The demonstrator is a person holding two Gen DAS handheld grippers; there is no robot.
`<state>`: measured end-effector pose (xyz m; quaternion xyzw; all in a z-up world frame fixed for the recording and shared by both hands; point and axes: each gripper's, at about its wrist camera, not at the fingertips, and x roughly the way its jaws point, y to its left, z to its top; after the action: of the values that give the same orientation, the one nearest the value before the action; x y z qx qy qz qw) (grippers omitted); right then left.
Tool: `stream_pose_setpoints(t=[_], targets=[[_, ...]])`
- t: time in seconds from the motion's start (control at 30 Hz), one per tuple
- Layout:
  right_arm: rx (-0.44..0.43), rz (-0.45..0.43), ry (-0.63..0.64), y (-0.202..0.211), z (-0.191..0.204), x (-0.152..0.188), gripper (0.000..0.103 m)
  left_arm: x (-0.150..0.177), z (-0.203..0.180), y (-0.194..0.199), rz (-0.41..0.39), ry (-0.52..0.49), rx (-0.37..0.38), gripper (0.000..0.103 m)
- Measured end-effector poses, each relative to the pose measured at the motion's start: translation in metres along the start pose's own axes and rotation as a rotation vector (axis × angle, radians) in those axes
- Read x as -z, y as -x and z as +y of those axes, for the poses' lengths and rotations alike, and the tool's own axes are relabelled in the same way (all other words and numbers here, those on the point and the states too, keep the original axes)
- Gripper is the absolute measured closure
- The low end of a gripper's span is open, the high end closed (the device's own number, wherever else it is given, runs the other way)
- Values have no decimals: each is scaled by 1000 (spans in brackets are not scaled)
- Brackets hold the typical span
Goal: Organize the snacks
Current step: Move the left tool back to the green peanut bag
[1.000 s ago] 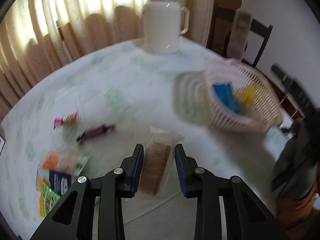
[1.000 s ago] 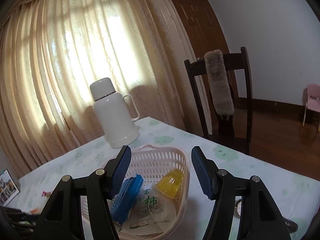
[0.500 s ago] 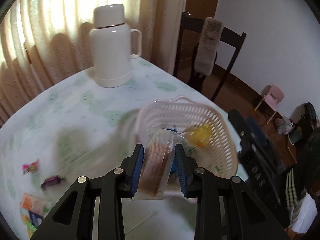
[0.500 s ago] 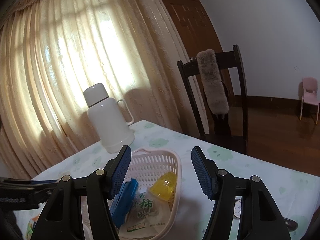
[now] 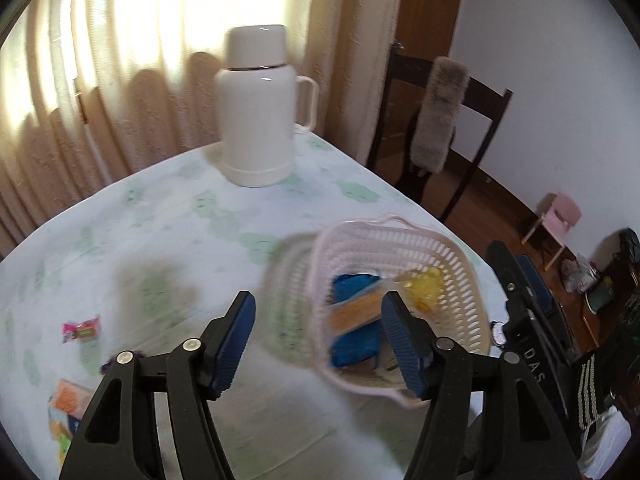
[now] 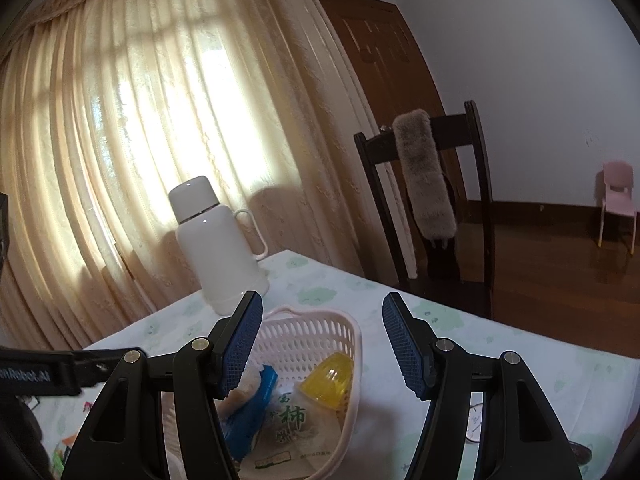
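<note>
My left claw (image 5: 318, 340) has just been opening and nothing sits between its pads; the wafer pack (image 5: 356, 312) now lies in the basket (image 5: 400, 240) on the blue pack (image 5: 354, 344), beside a yellow jelly cup (image 5: 424, 284). I judge it light, crinkly and crushable, best pinched across its narrow sides. My right claw (image 6: 322, 344) hangs open and empty. Candies (image 5: 80, 328) wait on the tabletop (image 5: 160, 220).

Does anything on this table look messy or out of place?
A few snacks lie loose on the tablecloth instead of in the basket: a pink candy and some orange and green packets near the edge. The white thermos stands upright; nothing looks spilled.
</note>
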<state>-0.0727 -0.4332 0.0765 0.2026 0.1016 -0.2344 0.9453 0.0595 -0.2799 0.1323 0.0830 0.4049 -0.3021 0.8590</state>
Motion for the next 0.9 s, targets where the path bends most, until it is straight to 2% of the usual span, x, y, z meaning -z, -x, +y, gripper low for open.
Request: stream_pose_setpoints(t=[0.1, 0.17, 0.67, 0.9], targets=[[-4, -6, 14, 2, 3, 1, 39, 3, 18, 12, -13, 31, -34, 35], [-9, -5, 19, 3, 3, 1, 39, 7, 33, 23, -24, 60, -58, 29], [-3, -5, 60, 4, 9, 5, 39, 47, 127, 93, -81, 217, -259, 17], [9, -10, 77, 5, 10, 7, 39, 78, 171, 112, -66, 294, -338, 16]])
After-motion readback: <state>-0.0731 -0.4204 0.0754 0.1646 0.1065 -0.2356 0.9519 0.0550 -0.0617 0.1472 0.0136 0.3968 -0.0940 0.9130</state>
